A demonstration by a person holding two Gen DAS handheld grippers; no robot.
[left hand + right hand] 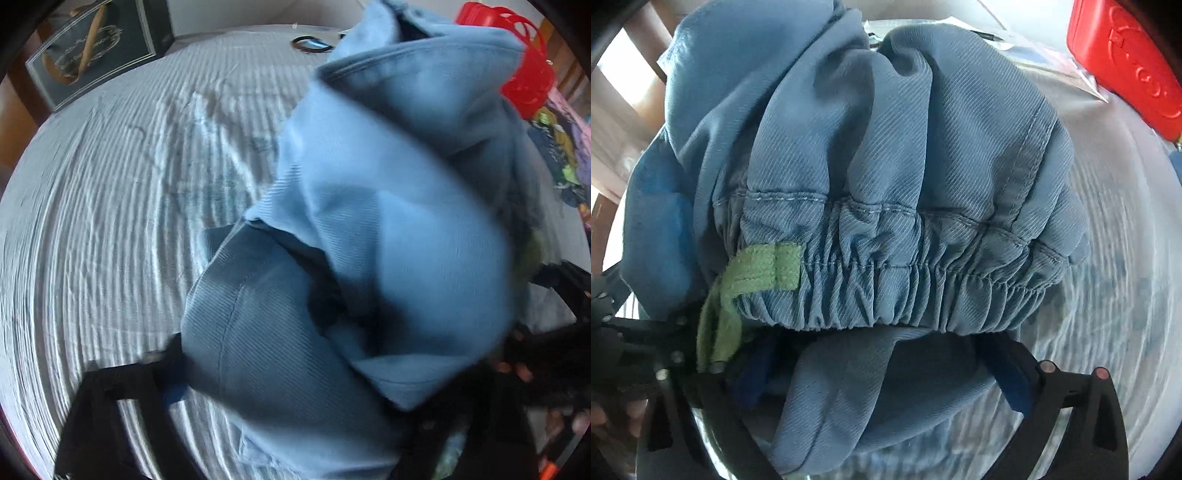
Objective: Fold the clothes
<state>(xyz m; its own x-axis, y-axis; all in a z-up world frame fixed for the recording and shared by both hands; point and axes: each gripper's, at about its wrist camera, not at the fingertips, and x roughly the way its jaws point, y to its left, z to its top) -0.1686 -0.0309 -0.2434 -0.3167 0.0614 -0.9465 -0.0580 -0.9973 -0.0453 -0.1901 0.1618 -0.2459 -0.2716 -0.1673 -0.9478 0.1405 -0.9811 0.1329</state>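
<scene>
A light blue garment (pixel 388 221) with an elastic waistband (pixel 886 258) and a green tag (pixel 764 267) hangs bunched above the striped grey-white bedsheet (pixel 110 221). In the left wrist view it fills the right half, and my left gripper (pixel 295 369) has cloth between its fingers (pixel 122 387); the right finger is hidden. In the right wrist view the waistband drapes across my right gripper (pixel 882 369), whose fingers (pixel 1015 376) stand wide apart with cloth lying between them. The other gripper shows at the left edge (pixel 635 332), by the green tag.
A red plastic basket (pixel 524 62) with colourful clothes (pixel 561 155) stands at the right; it also shows in the right wrist view (pixel 1126 62). A dark framed box (pixel 96 48) sits at the far left of the bed. A small dark ring (pixel 310 44) lies on the sheet.
</scene>
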